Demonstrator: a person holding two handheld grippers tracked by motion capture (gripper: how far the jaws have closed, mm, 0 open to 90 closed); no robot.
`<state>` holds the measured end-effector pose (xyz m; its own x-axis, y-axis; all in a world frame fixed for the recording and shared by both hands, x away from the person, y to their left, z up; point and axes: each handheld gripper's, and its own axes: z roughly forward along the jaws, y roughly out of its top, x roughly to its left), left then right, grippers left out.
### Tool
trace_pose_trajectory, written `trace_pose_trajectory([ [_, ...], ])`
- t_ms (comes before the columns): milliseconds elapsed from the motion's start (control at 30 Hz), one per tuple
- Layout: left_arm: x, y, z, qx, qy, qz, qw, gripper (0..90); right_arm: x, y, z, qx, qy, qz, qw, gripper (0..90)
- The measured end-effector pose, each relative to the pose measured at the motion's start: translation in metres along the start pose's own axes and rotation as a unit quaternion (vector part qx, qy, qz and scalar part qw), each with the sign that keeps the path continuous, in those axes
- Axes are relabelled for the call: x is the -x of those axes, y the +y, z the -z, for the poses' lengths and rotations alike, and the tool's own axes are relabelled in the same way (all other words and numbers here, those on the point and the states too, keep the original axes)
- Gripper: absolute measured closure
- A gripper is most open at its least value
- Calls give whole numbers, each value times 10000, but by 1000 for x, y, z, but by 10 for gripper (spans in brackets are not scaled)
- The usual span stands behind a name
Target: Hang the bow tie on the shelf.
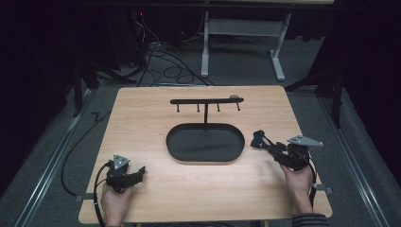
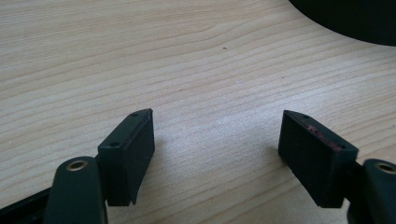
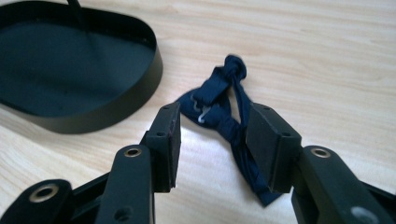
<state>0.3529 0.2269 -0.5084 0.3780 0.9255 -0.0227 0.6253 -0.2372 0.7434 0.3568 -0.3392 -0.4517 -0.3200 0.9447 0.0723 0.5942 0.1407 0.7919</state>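
Observation:
A dark blue knotted cloth band (image 3: 219, 100) lies on the wooden table (image 1: 142, 113), just right of the black oval tray (image 1: 204, 161). My right gripper (image 3: 212, 126) reaches toward the tray from the table's right side (image 1: 263, 142). Its jaws stand apart around the band; the cloth rests against the right-hand pad (image 3: 261, 140), and a gap shows at the other pad. My left gripper (image 2: 217, 140) rests low at the table's front left (image 1: 141, 172), open, with bare wood between its jaws.
A black post rises from the back of the tray and carries a crossbar (image 1: 206, 100) with several small hooks. The tray's wall (image 3: 116, 112) is close to my right gripper's left jaw. Cables and a metal frame lie on the floor beyond the table.

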Motion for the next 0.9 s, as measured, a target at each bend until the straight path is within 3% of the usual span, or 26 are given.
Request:
trace_pose_trajectory([
  [333, 0, 0, 0, -1, 1, -1, 10000, 275, 8, 20, -7, -75, 30, 11, 10000, 588],
  [900, 0, 0, 0, -11, -14, 2, 10000, 275, 13, 37, -38, -384, -52, 8, 9992, 610],
])
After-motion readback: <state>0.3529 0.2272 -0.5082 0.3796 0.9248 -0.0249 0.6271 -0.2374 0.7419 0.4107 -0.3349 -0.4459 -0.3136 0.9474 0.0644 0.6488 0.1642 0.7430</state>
